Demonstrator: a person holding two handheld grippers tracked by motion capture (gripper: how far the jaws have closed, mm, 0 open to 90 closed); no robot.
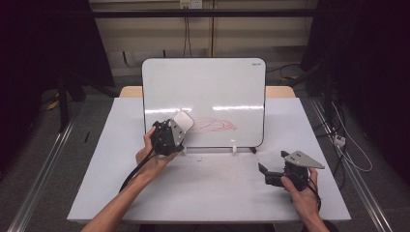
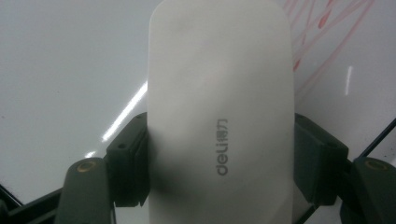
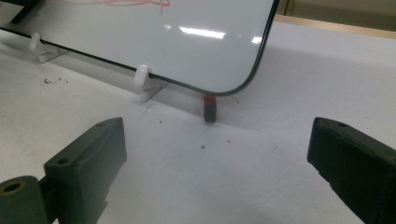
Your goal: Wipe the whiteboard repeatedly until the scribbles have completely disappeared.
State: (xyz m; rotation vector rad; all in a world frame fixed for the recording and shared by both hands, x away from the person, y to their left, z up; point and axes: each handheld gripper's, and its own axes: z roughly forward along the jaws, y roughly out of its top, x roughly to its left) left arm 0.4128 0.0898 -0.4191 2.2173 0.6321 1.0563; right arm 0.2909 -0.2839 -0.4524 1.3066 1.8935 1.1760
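Eraser (image 2: 219, 112), white, sits clamped between the left gripper's (image 1: 170, 131) jaws, pressed to the whiteboard (image 1: 203, 82) just left of the red scribble (image 1: 215, 124); wiping looks barely begun, most marks remaining; right gripper (image 1: 271, 170) rests wide open and empty on the table (image 1: 212, 193).

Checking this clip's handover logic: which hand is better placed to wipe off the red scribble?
Left. Its claw is shut on the white eraser, held at the whiteboard beside the red scribble. The right claw is open over the table, holding nothing.
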